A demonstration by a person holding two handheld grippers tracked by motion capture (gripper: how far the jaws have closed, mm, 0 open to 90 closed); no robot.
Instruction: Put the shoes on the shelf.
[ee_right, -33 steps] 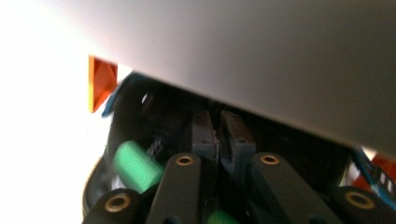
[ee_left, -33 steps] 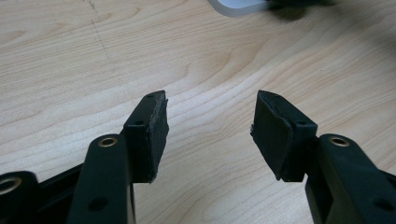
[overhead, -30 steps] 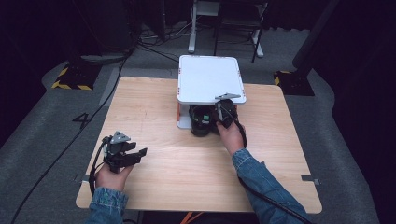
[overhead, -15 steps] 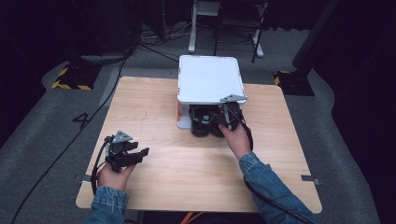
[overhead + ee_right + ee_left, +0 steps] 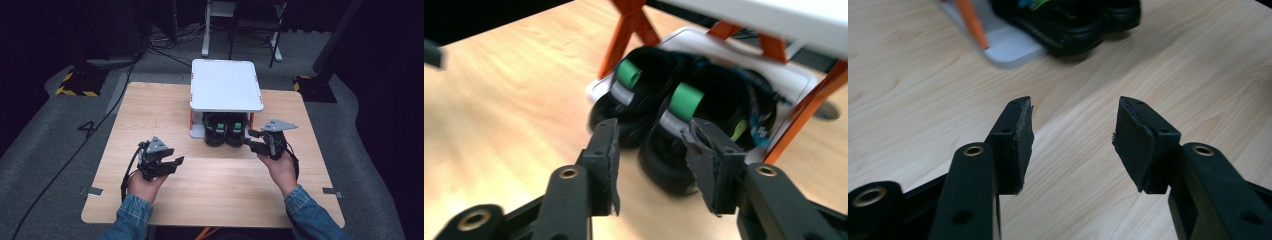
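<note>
A pair of black shoes (image 5: 225, 131) with green tags stands side by side on the lower tray of a small white rack (image 5: 225, 85) with orange legs. My right gripper (image 5: 253, 140) hovers just right of the shoes and points at them. It is open, and its jaws have just opened from shut and then narrowed a little, with nothing between them. In the right gripper view the shoes (image 5: 704, 100) lie just beyond the right gripper (image 5: 651, 132). My left gripper (image 5: 174, 163) is over bare wood at the near left, open, its jaws just narrowed slightly and empty; the left gripper (image 5: 1073, 112) faces the shoes (image 5: 1073, 25).
The rack sits at the back middle of the wooden table (image 5: 150, 110); its white base tray (image 5: 1008, 47) and an orange leg (image 5: 970, 20) show in the left gripper view. Cables trail from both grippers. Grey floor, a chair and stands lie beyond the table.
My right gripper has drawn back from the shoes toward the right and now stands open. My left hand has shifted right, toward the table's middle.
</note>
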